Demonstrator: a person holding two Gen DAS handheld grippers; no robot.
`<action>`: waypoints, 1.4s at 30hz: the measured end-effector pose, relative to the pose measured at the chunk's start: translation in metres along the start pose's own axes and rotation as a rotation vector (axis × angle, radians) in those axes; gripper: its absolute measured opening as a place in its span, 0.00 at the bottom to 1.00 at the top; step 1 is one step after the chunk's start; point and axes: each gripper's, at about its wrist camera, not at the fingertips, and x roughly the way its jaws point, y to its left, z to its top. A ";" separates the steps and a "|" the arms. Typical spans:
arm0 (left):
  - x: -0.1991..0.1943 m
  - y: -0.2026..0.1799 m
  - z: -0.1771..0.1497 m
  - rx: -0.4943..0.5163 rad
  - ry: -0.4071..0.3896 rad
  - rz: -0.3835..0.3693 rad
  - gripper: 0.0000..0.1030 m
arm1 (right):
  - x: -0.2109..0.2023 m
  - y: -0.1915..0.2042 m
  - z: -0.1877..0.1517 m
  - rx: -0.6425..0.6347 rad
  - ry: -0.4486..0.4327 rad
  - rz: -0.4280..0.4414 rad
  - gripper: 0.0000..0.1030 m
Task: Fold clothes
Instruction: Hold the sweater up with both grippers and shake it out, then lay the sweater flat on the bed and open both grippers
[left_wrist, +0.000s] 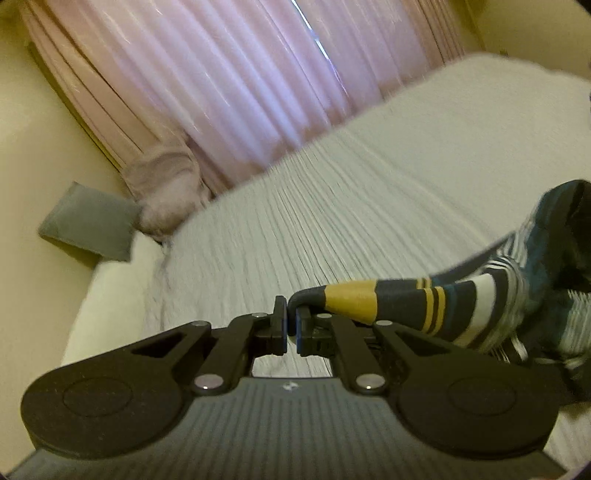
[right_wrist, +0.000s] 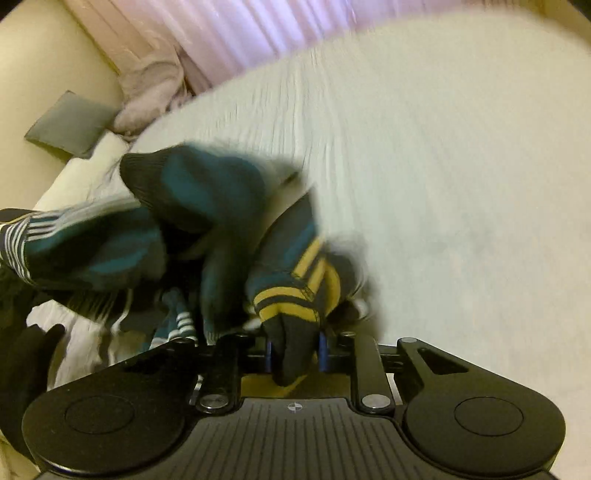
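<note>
A striped sweater (left_wrist: 461, 306) in navy, teal, white and yellow hangs stretched above the white bed (left_wrist: 332, 192). My left gripper (left_wrist: 291, 321) is shut on a dark edge of it, and the cloth runs off to the right. In the right wrist view the sweater (right_wrist: 192, 229) is bunched and blurred over the bed (right_wrist: 443, 166). My right gripper (right_wrist: 295, 354) is shut on a dark cuff with yellow bands (right_wrist: 291, 314).
Pink curtains (left_wrist: 240, 81) hang behind the bed. A grey pillow (left_wrist: 88, 225) leans on the cream headboard at the left; it also shows in the right wrist view (right_wrist: 70, 122). A gloved hand (right_wrist: 33, 354) is at the lower left.
</note>
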 end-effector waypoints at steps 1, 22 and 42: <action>-0.011 0.004 0.005 -0.014 -0.015 0.013 0.04 | -0.026 -0.002 0.011 -0.010 -0.034 -0.017 0.18; -0.212 0.035 -0.030 -0.103 -0.113 -0.019 0.04 | -0.313 0.022 -0.031 -0.170 -0.150 -0.061 0.17; 0.106 -0.096 0.041 -0.068 0.268 -0.092 0.30 | -0.076 -0.132 0.143 -0.170 0.077 -0.207 0.61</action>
